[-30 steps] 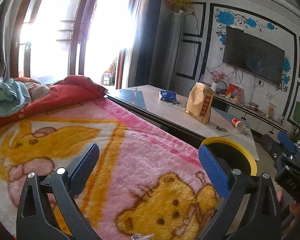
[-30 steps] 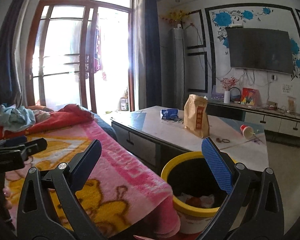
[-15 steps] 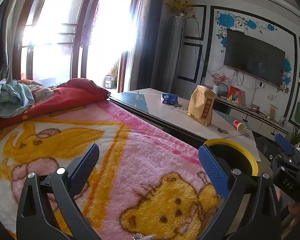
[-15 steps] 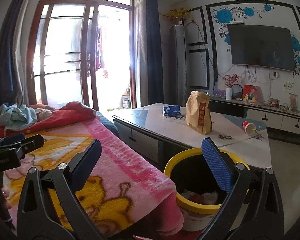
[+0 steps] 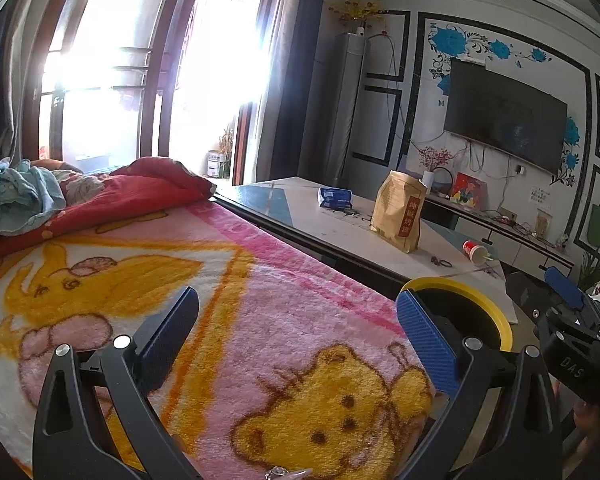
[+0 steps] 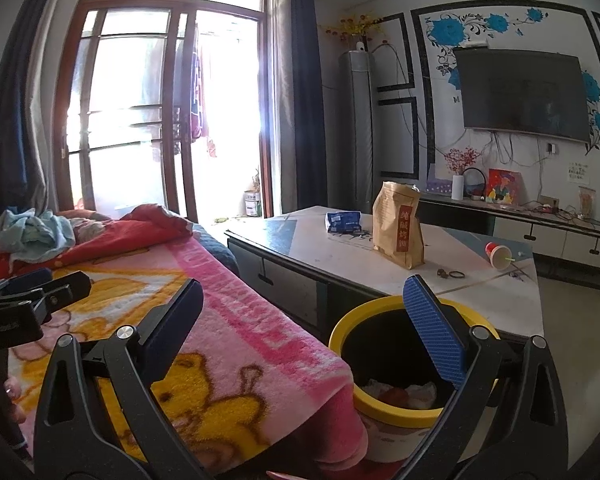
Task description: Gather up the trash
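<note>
A yellow-rimmed black trash bin (image 6: 342,332) stands on the floor between the bed and the low table, with crumpled trash (image 6: 396,392) inside; its rim also shows in the left wrist view (image 5: 496,312). On the table lie a tipped red paper cup (image 6: 498,256) (image 5: 476,251), a brown paper bag (image 6: 398,224) (image 5: 398,214) and a blue packet (image 6: 343,221) (image 5: 335,197). My left gripper (image 5: 298,320) is open and empty above the blanket. My right gripper (image 6: 304,308) is open and empty above the bed edge, near the bin.
A pink cartoon blanket (image 5: 220,320) covers the bed, with a red quilt (image 5: 140,192) and blue clothes (image 5: 16,196) at the far end. The low white table (image 6: 500,300) stands behind the bin. A TV (image 6: 520,92) hangs above a cabinet (image 6: 560,236).
Both grippers have risen and drawn back slightly, so the table and bin sit a little lower in view. Both stay open and empty.
</note>
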A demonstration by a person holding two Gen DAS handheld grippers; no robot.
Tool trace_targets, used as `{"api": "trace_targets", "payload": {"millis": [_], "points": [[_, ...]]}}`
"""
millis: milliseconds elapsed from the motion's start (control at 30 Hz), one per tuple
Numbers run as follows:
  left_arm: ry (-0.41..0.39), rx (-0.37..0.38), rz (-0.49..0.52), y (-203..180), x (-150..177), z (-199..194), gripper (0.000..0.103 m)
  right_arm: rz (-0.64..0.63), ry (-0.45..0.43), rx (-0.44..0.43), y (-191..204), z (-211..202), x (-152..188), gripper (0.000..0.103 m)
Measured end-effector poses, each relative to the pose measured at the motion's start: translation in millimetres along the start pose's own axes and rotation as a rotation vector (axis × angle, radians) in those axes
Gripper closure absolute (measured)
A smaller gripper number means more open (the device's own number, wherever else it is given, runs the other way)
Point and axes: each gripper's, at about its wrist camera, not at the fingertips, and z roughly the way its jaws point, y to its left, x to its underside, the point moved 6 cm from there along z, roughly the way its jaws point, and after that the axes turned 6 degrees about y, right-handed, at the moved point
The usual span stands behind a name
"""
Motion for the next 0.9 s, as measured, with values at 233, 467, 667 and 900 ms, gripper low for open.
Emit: {"api": "trace_targets", "payload": {"millis": [233,467,667,900], "points": [[0.001,0.000,0.001,0.0,0.0,0.2,0.006,-0.001,-0.003,0.009,0.1,-1.5,0.2,0.011],[0.003,0.001,0.003,-3.3,2.0,0.2,0.006,0.000,-0.003,0.010,0.0,-0.7,0.3,0.011],[0.005,0.002,0.005,-5.2,2.8,0.7,0.006,0.001,-0.004,0.012,0.2,-0.8,0.8,0.011],[0.007,0.002,0.005,-5.0,3.3,1.0,0.006,0.003,-0.003,0.016,-0.5,-1.4,1.8,0.011]]}}
